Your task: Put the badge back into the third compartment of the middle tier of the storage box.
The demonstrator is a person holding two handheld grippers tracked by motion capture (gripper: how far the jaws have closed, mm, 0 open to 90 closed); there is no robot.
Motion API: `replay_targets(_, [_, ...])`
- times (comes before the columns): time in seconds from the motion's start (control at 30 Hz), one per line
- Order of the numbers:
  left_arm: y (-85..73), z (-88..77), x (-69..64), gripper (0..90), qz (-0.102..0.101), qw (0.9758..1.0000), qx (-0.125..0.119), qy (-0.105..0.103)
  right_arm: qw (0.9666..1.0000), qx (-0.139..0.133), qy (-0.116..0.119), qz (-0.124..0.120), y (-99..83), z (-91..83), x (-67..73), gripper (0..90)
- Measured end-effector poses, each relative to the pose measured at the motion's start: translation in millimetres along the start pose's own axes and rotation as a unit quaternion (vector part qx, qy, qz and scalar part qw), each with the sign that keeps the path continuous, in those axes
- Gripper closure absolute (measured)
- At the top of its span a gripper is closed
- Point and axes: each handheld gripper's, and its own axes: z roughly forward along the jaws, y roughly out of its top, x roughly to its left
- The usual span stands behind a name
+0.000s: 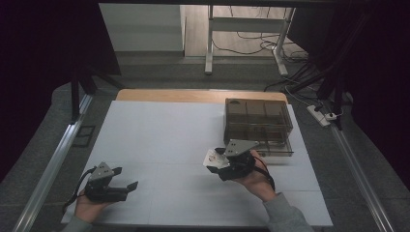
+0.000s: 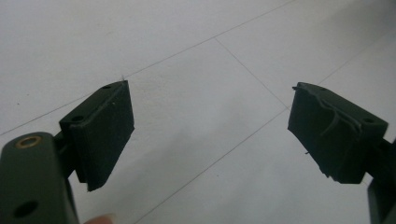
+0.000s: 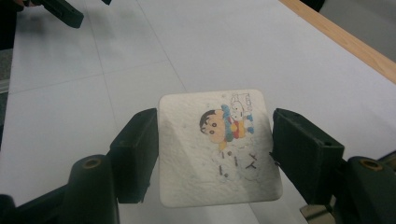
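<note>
Square white cartoon-printed card (image 3: pixel 219 149) sits between the jaws of the right gripper (image 3: pixel 215 156), gripped by its two side edges and held above the white table cover (image 3: pixel 70 107); its lower corner is cut off by the frame. From the high view the card (image 1: pixel 212 158) is partly hidden under that gripper (image 1: pixel 227 162), just beside the smoky translucent plastic drawer box (image 1: pixel 258 126), whose contents are hard to make out. The left gripper (image 2: pixel 210 135) hovers with jaws spread wide, nothing between them.

Matt white table cover (image 1: pixel 159 140); translucent smoky plastic box (image 1: pixel 257 121).
</note>
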Motion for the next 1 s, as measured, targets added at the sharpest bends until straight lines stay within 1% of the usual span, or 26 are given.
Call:
replay_targets(0.13, [-0.1, -0.2, 0.0, 14.0, 0.0, 1.0, 0.0, 0.0, 1.0, 0.001, -0.008, -0.001, -1.2, -4.7, -1.8, 33.2])
replay_targets(0.3, [-0.2, -0.1, 0.1, 14.0, 0.001, 1.0, 0.001, 0.0, 0.9998, -0.005, -0.018, 0.005, -2.4, -11.8, -5.8, 33.2])
replay_targets(0.5, [-0.2, 0.2, 0.0, 14.0, 0.002, 1.0, 0.001, 0.0, 0.9994, -0.008, -0.034, 0.005, -3.4, -23.8, -10.1, 33.2])
replay_targets(0.73, [-0.2, 0.4, -0.1, 14.0, 0.003, 1.0, 0.002, 0.0, 0.9983, -0.017, -0.054, 0.015, -6.7, -37.1, -16.4, 33.2])
replay_targets(0.83, [-0.3, 0.6, -0.3, 13.9, 0.003, 1.0, 0.003, 0.0, 0.9977, -0.019, -0.063, 0.014, -7.4, -42.1, -18.6, 33.2])
replay_targets(1.0, [-0.4, 0.4, -0.3, 13.9, 0.004, 1.0, 0.002, -0.001, 0.9969, -0.021, -0.073, 0.019, -9.9, -49.2, -23.4, 33.2])
